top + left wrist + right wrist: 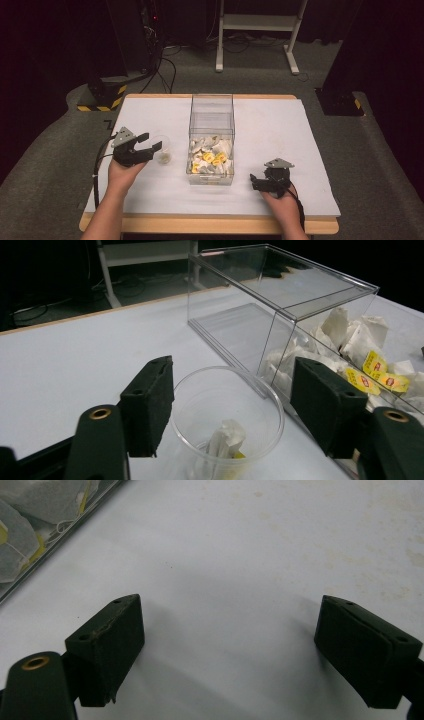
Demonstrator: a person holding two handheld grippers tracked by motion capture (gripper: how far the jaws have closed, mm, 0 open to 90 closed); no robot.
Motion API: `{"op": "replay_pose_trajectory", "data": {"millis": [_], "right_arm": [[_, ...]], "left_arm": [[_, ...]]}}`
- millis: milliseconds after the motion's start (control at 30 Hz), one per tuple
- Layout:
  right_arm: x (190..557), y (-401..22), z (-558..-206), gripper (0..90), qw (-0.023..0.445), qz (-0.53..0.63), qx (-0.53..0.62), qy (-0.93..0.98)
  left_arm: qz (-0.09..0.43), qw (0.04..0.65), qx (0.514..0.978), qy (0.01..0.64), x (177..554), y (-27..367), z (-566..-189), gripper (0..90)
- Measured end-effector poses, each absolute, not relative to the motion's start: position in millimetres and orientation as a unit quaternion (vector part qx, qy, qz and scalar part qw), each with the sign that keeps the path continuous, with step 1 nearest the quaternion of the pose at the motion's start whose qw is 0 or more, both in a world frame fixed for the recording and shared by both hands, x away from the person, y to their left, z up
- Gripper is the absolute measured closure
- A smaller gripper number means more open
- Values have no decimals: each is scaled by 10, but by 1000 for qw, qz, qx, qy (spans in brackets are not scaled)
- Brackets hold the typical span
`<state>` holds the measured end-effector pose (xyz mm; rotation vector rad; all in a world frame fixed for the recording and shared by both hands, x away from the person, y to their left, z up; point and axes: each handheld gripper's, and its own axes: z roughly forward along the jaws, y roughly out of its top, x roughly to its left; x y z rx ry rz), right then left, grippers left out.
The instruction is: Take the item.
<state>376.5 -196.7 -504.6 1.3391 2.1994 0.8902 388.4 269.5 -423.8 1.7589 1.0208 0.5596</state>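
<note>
Jaws of the left gripper (230,412) stood wide around the cup (227,422) beside the clear box (211,137); right gripper (230,650) gaped empty; a hard squeeze could crush or tip the cup

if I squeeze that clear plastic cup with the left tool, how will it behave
The cup looks thin-walled, so it would probably flex or crumple. Holding just one tea bag, it is likely very light and could tip or slide on the smooth table.
</note>
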Motion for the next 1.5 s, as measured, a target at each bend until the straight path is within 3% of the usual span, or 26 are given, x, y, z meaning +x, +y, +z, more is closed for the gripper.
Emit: {"op": "replay_pose_trajectory", "data": {"millis": [233, 600, 1500], "right_arm": [[3765, -1967, -5046, 126, 207, 320, 481, 790], [3765, -1968, -5046, 126, 207, 320, 481, 790], [3764, -1966, -5047, 126, 208, 320, 480, 790]], "left_arm": [[227, 489, 729, 422, 3862, 2697, -4231, 254], [233, 480, 729, 430, 3785, 2770, -4271, 208], [210, 389, 766, 467, 3557, 2945, -4892, 190]]}}
